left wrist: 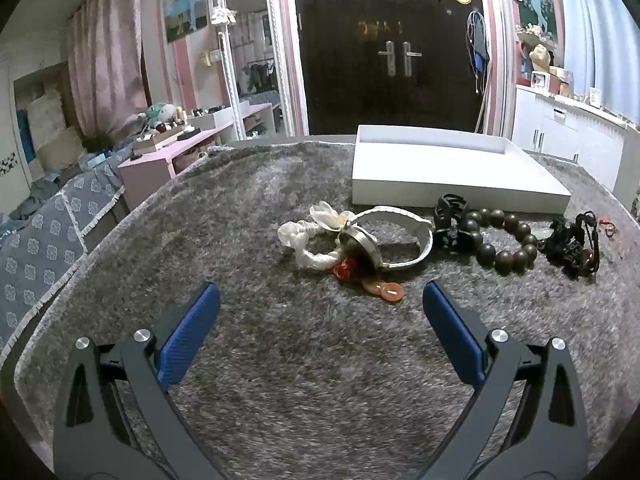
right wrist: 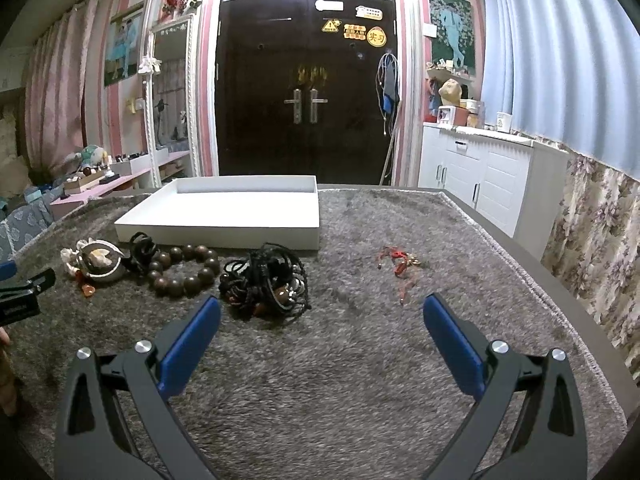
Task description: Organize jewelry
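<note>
- Grey shaggy rug (right wrist: 352, 380) covers the surface; a dark double door (right wrist: 306, 80) and a white cabinet (right wrist: 488, 176) stand behind it.
- White tray (right wrist: 224, 236), shallow and with nothing visible inside, sits at the far side of the rug, just behind the row of jewelry.
- Far left of the row: a white fabric band (left wrist: 308, 240) tangled with a watch (left wrist: 396, 240), with red-orange pieces (left wrist: 384, 290) touching their near edge.
- Next: a small black cord piece (left wrist: 450, 216) touching a brown bead bracelet (left wrist: 500, 240).
- Next: a heap of black cords (right wrist: 266, 284), just beside the bracelet.
- Far right: a thin red string piece (right wrist: 398, 264), lying apart from the others.
- Left claw (left wrist: 320, 300): spread wide, holding nothing, poised just short of the watch cluster.
- Right claw (right wrist: 320, 312): spread wide, holding nothing, with bare rug between its fingers; the cord heap lies just beyond its left finger.
- Stage, as judged: sorting not yet begun, since every piece lies on the rug outside the tray.
- Risk 1: the left cluster is interlocked, so lifting one piece would likely drag its neighbours.
- Risk 2: thin cords and the red string lie low in the pile; fingers may close on rug fibres or miss.
- Risk 3: round beads could slip from flat pads.
</note>
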### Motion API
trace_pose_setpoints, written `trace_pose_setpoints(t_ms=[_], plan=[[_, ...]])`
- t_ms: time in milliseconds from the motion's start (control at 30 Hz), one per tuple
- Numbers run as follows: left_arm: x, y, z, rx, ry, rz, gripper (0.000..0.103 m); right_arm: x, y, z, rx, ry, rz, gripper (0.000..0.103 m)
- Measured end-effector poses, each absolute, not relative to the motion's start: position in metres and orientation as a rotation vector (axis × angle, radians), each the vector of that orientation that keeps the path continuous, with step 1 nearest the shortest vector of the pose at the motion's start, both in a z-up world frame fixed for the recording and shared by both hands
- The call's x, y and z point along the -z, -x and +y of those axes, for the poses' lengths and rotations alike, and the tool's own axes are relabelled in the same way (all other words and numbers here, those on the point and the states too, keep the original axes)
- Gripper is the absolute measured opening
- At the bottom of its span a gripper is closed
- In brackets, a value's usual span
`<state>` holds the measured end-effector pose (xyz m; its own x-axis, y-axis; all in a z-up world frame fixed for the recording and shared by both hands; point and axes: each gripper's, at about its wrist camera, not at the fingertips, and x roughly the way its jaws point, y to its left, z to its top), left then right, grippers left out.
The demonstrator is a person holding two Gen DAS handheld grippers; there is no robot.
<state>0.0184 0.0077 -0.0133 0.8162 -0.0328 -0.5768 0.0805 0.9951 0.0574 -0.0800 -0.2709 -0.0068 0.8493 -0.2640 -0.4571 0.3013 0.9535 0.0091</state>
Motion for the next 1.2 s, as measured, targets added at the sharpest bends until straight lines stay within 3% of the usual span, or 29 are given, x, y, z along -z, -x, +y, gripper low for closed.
trace_pose_setpoints(t_ms=[600,1067,1100,1200], plan=[[0.01,-0.019,0.01,0.045,-0.075,0.595,0.1,0.009,0.074,-0.269,0.294,-0.069,0.508,0.101],[-0.016,-0.051,-0.01,0.127,-0.097,0.649,0.1,-0.005,0.012,-0.272,0.157,-0.126,0.595,0.1],[-0.016,-0.054,-0.011,0.134,-0.097,0.652,0.1,-0.004,0.009,-0.273,0.16,-0.122,0.596,0.099],[-0.015,-0.065,-0.016,0.152,-0.104,0.649,0.1,0.002,-0.005,-0.276,0.157,-0.126,0.628,0.08]])
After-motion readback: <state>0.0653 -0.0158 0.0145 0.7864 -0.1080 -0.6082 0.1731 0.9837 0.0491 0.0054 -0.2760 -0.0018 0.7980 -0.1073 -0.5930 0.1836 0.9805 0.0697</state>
